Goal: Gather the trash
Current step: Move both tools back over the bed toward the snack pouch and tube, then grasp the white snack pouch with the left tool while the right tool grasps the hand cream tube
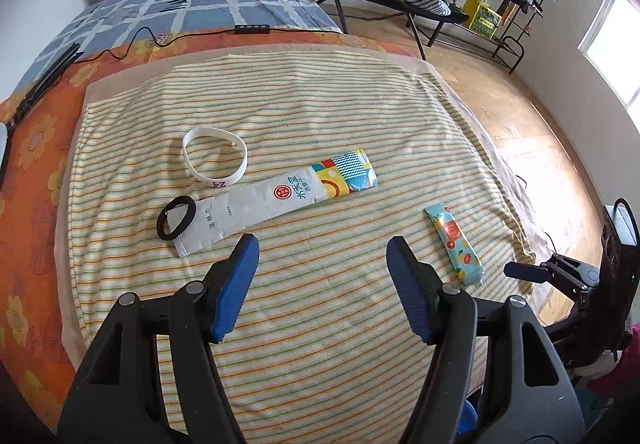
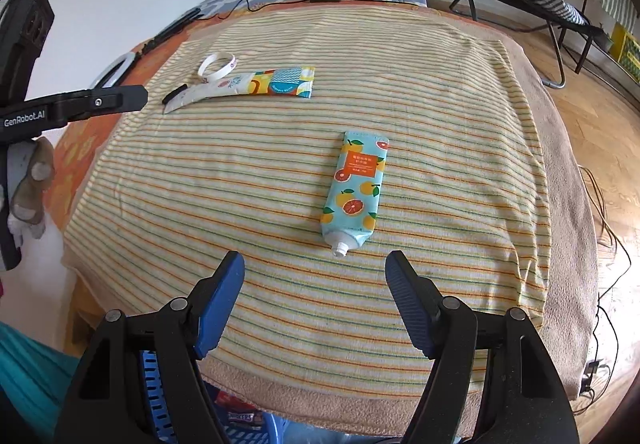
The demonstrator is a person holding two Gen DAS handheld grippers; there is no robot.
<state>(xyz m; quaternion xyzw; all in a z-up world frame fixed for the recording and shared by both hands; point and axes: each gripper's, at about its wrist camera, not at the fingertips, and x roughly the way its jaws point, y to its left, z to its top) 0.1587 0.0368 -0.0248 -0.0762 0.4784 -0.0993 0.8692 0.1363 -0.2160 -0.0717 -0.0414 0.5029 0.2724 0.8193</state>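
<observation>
Hovering with left gripper (image 1: 322, 244) and right gripper (image 2: 314, 260) both spread and grasping nothing, leaving wet-wipe packet (image 1: 276, 200) and fruit-printed tube (image 2: 356, 188) lying uncollected on striped towel (image 2: 440, 104), blue basket (image 2: 152, 376) waiting below.

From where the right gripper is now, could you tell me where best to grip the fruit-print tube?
Probably across the flat middle of the fruit-print tube, coming down from above with the open right gripper. It lies flat on the striped towel, nozzle toward the gripper, long sides free.
</observation>
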